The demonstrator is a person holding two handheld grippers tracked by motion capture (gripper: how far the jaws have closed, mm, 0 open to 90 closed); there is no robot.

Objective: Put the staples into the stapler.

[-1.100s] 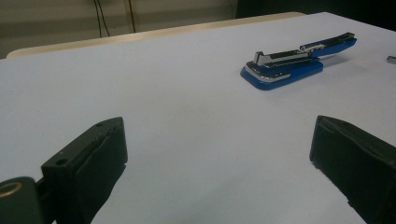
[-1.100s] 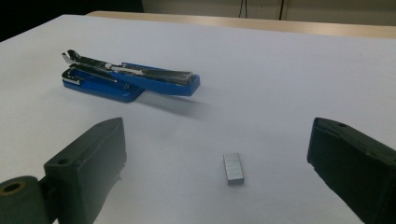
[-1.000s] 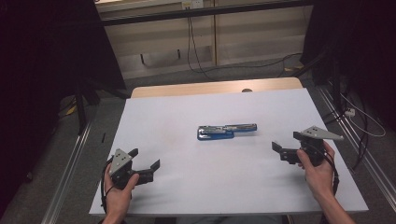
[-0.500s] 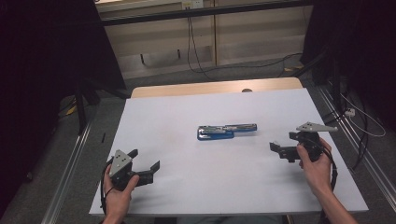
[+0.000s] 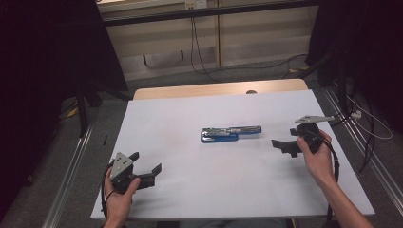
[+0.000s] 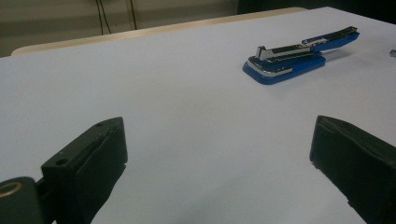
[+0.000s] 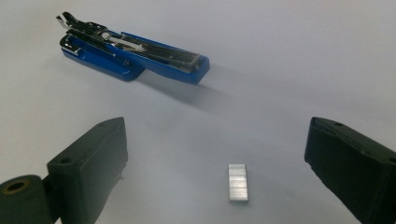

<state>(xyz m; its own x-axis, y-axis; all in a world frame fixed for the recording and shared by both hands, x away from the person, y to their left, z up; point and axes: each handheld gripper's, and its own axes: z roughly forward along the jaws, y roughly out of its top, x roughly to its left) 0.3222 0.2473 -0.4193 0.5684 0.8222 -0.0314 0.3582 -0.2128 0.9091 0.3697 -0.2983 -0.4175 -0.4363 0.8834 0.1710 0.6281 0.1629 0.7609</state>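
- Across the white surface (image 5: 190,118), which spans nearly the whole high view, we find little laid out; a bare wood strip shows at its far edge, and beyond it a floor with trailing cables.
- Our right gripper (image 5: 284,145) has shifted inward and toward us over the last second, from near the right edge to a spot closer to the stapler. We judge it is lining up on the staple strip, so the loading work is only starting.
- Right gripper: jaws spread wide, nothing between them. In the right gripper view the strip lies on the surface in the gap between the two jaws.
- Left gripper (image 5: 145,167): unmoved at the near left corner, jaws wide apart and empty, well away from everything.
- Blue stapler (image 5: 230,133): lies near the middle of the surface, swung open, metal magazine exposed. It points roughly left to right in the high view.
- Staple strip (image 7: 237,182): small silver block, flat on the surface, near the stapler's right end but apart from it.
- Nothing stands in the path of either gripper. The strip is low and thin, so we expect the pinch to be fiddly.
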